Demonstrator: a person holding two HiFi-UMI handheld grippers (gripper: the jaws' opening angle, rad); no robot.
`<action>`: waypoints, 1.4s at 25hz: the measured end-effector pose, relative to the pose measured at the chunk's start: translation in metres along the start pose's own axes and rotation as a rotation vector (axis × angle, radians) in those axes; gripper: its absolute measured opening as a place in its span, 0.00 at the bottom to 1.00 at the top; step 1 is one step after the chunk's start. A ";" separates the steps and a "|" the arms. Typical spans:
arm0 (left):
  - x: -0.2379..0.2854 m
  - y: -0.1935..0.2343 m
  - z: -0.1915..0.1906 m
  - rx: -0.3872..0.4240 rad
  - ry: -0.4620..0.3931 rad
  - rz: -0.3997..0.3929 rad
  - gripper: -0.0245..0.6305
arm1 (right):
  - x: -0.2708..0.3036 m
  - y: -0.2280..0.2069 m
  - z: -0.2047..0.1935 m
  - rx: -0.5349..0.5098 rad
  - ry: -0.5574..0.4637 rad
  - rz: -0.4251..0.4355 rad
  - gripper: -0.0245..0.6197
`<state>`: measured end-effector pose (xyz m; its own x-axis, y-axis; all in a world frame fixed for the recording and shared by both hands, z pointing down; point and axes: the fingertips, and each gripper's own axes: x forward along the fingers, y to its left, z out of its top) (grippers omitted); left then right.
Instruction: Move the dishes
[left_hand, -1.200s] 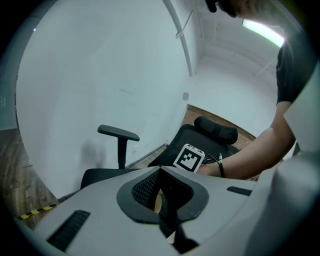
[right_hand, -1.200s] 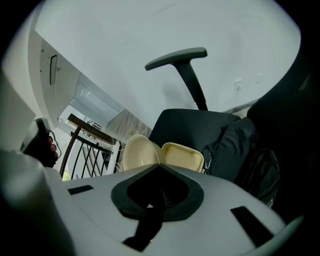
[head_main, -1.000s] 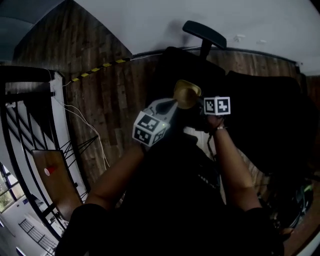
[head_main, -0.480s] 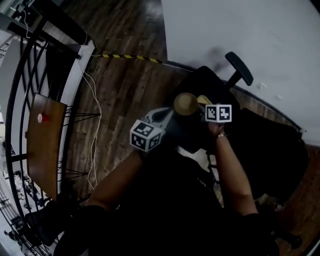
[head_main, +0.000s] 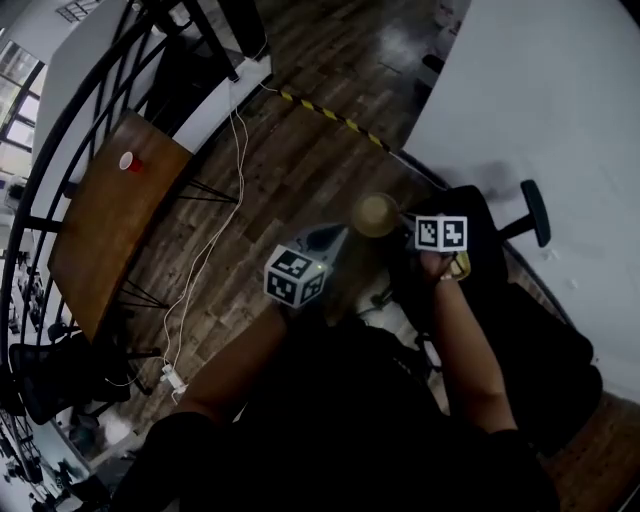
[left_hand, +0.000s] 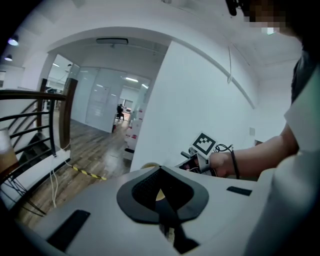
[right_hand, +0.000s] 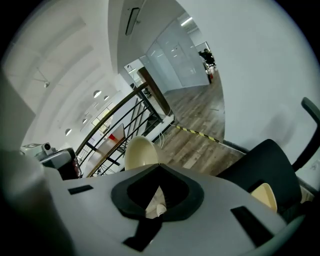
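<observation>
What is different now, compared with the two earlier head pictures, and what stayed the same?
The person has turned: in the head view the wooden table with the red cup swung from lower left to upper left, and the black chair from the top to the right. Nothing was taken or let go. Unchanged: left claw and right claw stay shut on the cream bowl, before the body.
</observation>
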<state>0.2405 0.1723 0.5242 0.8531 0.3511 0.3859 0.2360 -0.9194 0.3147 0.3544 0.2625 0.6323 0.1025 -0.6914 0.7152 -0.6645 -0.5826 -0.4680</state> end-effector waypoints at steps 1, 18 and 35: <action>-0.014 0.017 -0.002 -0.006 -0.004 0.023 0.03 | 0.014 0.017 0.003 -0.012 0.013 0.012 0.06; -0.229 0.240 -0.052 -0.152 -0.108 0.338 0.03 | 0.240 0.292 0.023 -0.295 0.244 0.199 0.06; -0.384 0.359 -0.095 -0.357 -0.218 0.748 0.03 | 0.379 0.492 0.012 -0.622 0.470 0.445 0.06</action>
<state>-0.0465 -0.2753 0.5713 0.8052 -0.4008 0.4370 -0.5537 -0.7720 0.3122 0.0749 -0.2910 0.6666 -0.4831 -0.4723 0.7373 -0.8653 0.1287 -0.4845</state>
